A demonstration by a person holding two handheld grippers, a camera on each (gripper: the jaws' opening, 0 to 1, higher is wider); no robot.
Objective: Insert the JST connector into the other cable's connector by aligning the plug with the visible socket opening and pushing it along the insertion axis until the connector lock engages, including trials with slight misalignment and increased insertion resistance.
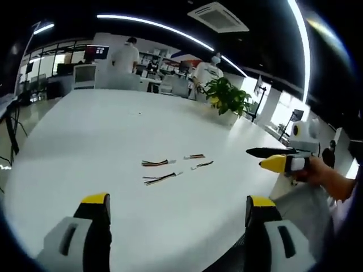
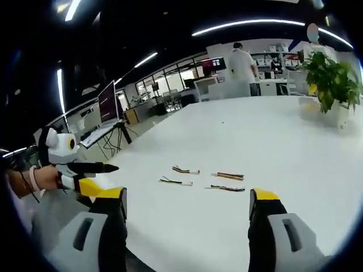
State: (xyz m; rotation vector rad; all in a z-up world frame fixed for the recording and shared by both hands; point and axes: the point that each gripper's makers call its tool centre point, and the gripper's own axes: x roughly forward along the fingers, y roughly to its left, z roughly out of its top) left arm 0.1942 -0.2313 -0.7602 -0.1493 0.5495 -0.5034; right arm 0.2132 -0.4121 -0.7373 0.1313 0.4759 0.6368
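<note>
Nearest in the left gripper view, the left gripper [image 1: 178, 205] is seen with its two yellow-tipped jaws spread wide and nothing held between them. In the right gripper view, the right gripper [image 2: 188, 199] is likewise seen with both jaws set wide apart and empty. Each gripper is also recorded from the side in the other's view, held in a hand [image 1: 317, 171] at the table edge, its jaws apart.

Beyond the jaws, four short cable pieces are counted lying loose on the white table [image 1: 102, 130], clear of both grippers. In the left gripper view these are a near-left cable [image 1: 160, 179], a far-left cable [image 1: 156, 163], a near-right cable [image 1: 202, 165] and a far-right cable [image 1: 194, 156]. Small pale connectors can be made out at some cable ends; plug and socket cannot be told apart.

Farther off, one potted plant [image 1: 228, 97] stands near the table's far edge. Two people [image 1: 126, 56] are noted at desks in the background.
</note>
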